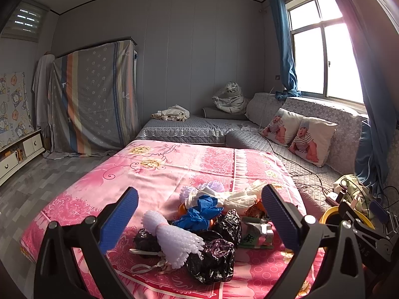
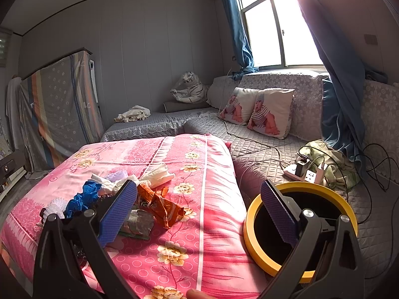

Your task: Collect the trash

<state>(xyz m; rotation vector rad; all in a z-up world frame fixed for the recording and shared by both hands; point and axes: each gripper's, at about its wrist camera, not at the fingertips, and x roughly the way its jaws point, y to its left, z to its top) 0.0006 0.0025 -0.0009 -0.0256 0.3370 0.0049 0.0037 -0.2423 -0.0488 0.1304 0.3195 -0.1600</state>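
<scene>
Trash pile [image 1: 199, 224] on the pink floral bedspread [image 1: 159, 169]: ribbed white foam netting [image 1: 174, 236], crinkled black bags [image 1: 214, 259], blue glove [image 1: 199, 211]. Round yellow-rimmed bin [image 2: 299, 229] sits right. Left gripper [image 1: 199, 224] and right gripper [image 2: 199, 211]: jaws released, empty.

Both claws: black frames, blue ribbed pads [image 1: 119, 220], silver screws [image 2: 308, 213].

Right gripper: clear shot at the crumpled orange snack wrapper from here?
Probably yes. The right gripper is open, and the crumpled orange snack wrapper lies on top of the pink floral bedsheet just ahead, left of centre, nothing over it. A silver foil packet touches its near side.
</scene>
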